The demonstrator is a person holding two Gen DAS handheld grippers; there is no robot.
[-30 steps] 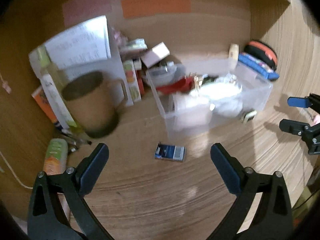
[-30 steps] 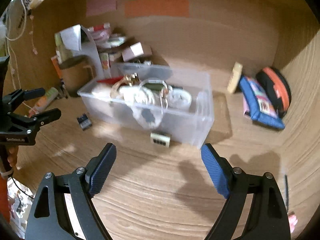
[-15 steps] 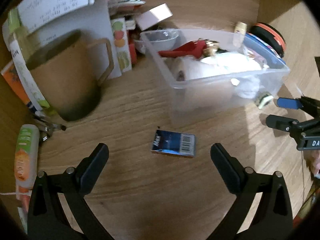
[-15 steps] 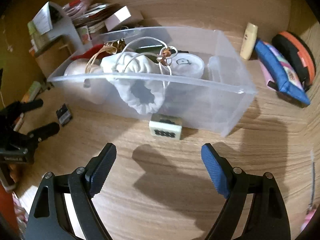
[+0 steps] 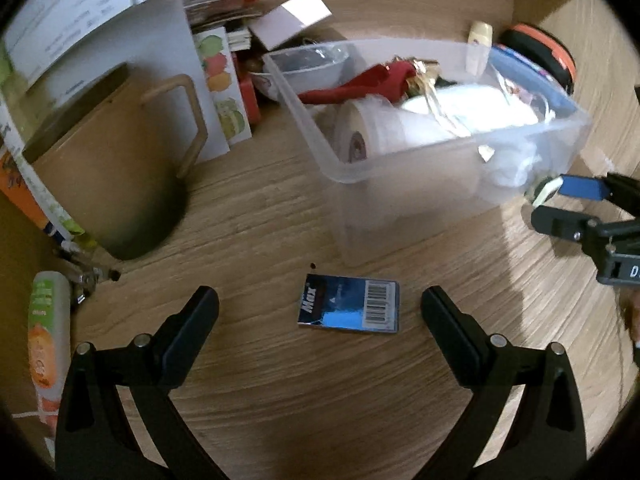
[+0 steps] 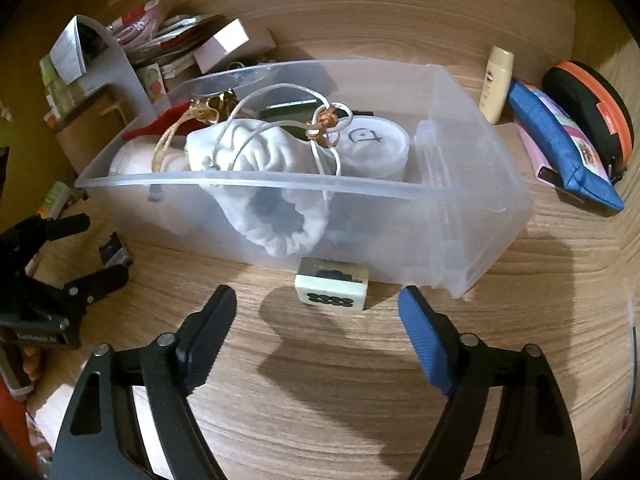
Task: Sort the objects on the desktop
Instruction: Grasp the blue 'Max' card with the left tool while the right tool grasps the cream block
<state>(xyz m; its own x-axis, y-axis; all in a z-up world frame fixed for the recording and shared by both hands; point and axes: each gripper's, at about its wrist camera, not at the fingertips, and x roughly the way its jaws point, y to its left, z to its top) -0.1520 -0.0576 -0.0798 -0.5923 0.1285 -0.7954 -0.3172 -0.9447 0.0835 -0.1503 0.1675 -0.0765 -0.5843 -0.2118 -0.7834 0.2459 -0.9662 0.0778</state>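
A: What is the left gripper (image 5: 319, 312) doing?

B: Its fingers are spread wide with nothing in them. A flat blue packet (image 5: 349, 309) lies on the wooden desk (image 5: 280, 400) right between them.

A: And the right gripper (image 6: 316, 312)?

B: Wide apart too, and empty. A little white tile (image 6: 331, 291) sits between its tips, touching the clear plastic box (image 6: 472, 200).
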